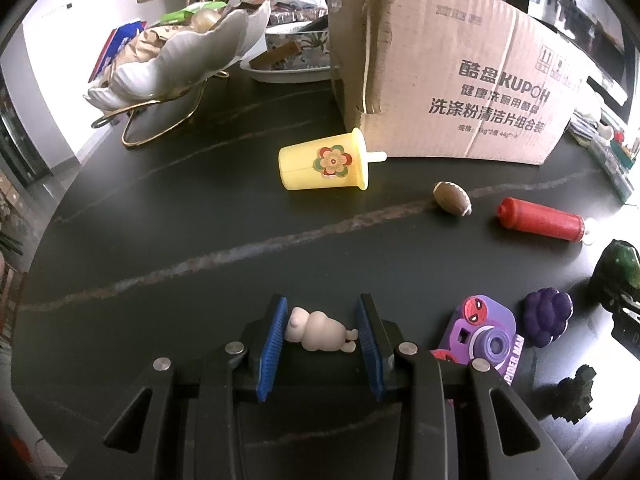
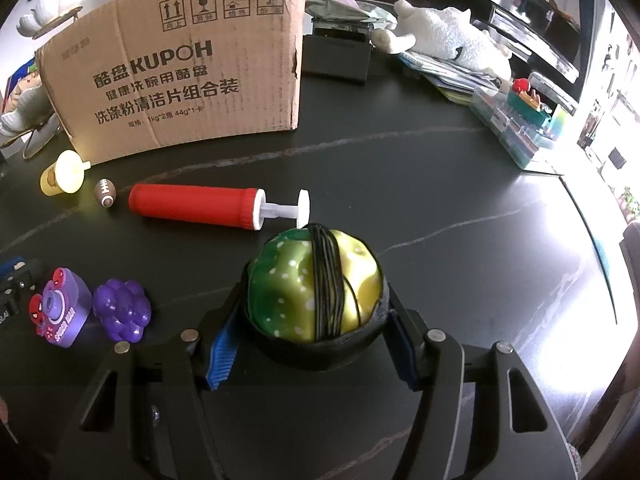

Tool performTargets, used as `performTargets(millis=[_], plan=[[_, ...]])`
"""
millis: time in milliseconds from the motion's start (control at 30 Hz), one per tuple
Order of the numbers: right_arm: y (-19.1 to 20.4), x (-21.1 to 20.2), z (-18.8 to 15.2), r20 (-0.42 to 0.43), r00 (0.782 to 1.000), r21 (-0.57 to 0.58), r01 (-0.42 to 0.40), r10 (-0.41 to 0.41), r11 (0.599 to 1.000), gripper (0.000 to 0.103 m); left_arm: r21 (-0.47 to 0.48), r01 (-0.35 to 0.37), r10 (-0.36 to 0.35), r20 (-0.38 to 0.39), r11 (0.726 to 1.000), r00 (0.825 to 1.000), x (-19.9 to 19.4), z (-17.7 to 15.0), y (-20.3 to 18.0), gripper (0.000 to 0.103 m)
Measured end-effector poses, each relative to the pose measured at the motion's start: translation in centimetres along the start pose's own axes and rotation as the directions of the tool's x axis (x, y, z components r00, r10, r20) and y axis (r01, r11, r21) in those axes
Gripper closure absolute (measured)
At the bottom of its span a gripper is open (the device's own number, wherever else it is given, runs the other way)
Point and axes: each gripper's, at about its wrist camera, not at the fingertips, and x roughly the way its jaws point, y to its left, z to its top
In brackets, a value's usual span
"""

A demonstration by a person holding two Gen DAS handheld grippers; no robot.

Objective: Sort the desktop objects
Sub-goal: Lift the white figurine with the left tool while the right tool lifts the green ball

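The cardboard box (image 2: 180,68), printed "KUPOH", is cut off at twelve o'clock on the counter (image 2: 440,200). The green-yellow pouch (image 2: 316,284), its base hidden, is clamped in the right gripper (image 2: 312,344) jaws. The pale figurine (image 1: 320,330) is pinched between the narrow left gripper (image 1: 322,344) jaws at six o'clock.

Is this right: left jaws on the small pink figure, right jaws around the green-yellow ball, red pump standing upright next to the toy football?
One error: the red pump is lying on its side on the table, not upright, as the right wrist view shows. The rest holds: the left jaws are on the small pink figure, the right jaws around the green-yellow ball, and the toy football is beside the pump.
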Motion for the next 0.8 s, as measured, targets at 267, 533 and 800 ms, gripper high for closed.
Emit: performTargets(millis=[267,533,800], plan=[[-0.2,-0.3,0.0,-0.005,1.000,0.013,-0.022,0.023,1.000,0.043,-0.018,0.013,-0.013,0.001,1.000,1.000,-0.6,0.2,0.1,0.071],[-0.3,-1.3,0.1,0.012,1.000,0.022,-0.027,0.027,0.999,0.043,-0.008,0.024,-0.024,0.020,1.000,1.000,-1.9,0.3,-0.5,0.071],[-0.3,-2.5,-0.1,0.023,0.999,0.023,-0.039,0.039,0.999,0.043,0.004,0.023,-0.024,0.029,1.000,0.999,-2.8,0.2,-0.4,0.071]])
